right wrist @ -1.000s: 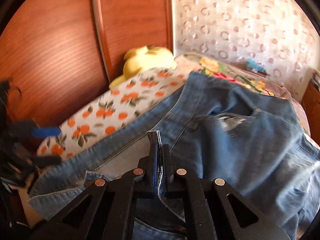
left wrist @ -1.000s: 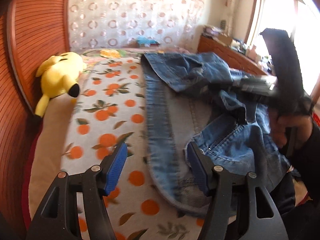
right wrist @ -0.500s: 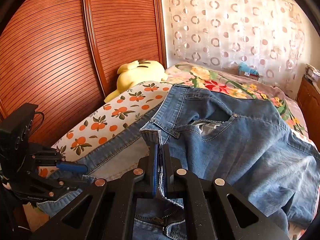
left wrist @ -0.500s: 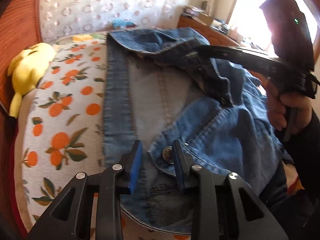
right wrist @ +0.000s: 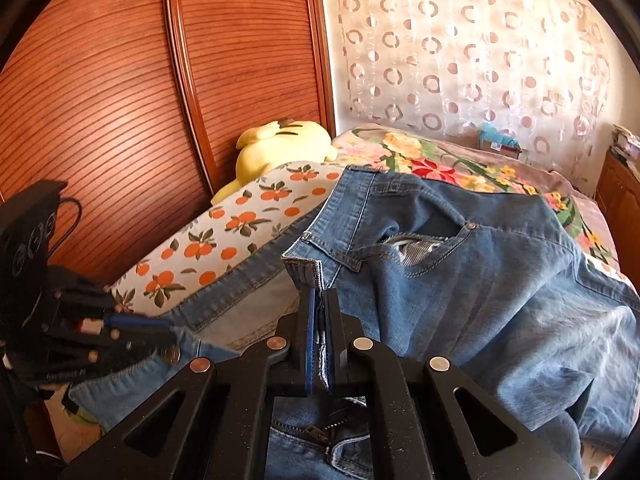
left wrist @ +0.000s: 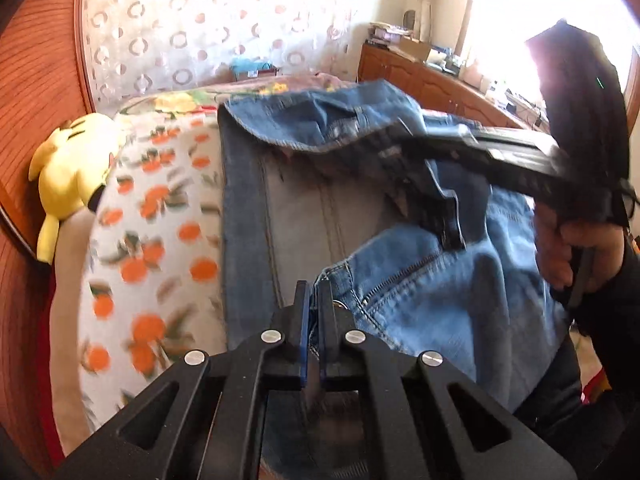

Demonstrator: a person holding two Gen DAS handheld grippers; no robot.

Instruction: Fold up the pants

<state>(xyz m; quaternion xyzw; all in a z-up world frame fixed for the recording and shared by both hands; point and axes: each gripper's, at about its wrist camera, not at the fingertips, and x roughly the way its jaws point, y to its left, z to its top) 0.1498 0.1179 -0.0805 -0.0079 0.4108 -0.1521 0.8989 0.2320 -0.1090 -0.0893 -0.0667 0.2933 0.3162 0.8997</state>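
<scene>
Since a second ago our left gripper (left wrist: 314, 300), then spread wide above the bedspread, has closed its blue pads on the waistband of the jeans (left wrist: 440, 300) beside the metal button. Our right gripper (right wrist: 319, 308) stays clamped on another waistband edge, denim pinched between its pads. The jeans lie spread over the orange-print pillow (right wrist: 224, 240) and the floral bedspread (right wrist: 432, 160), front pocket gaping. A yellow plush toy (left wrist: 72, 168) rests against the wooden headboard (right wrist: 100, 100) just beside the pillow.
</scene>
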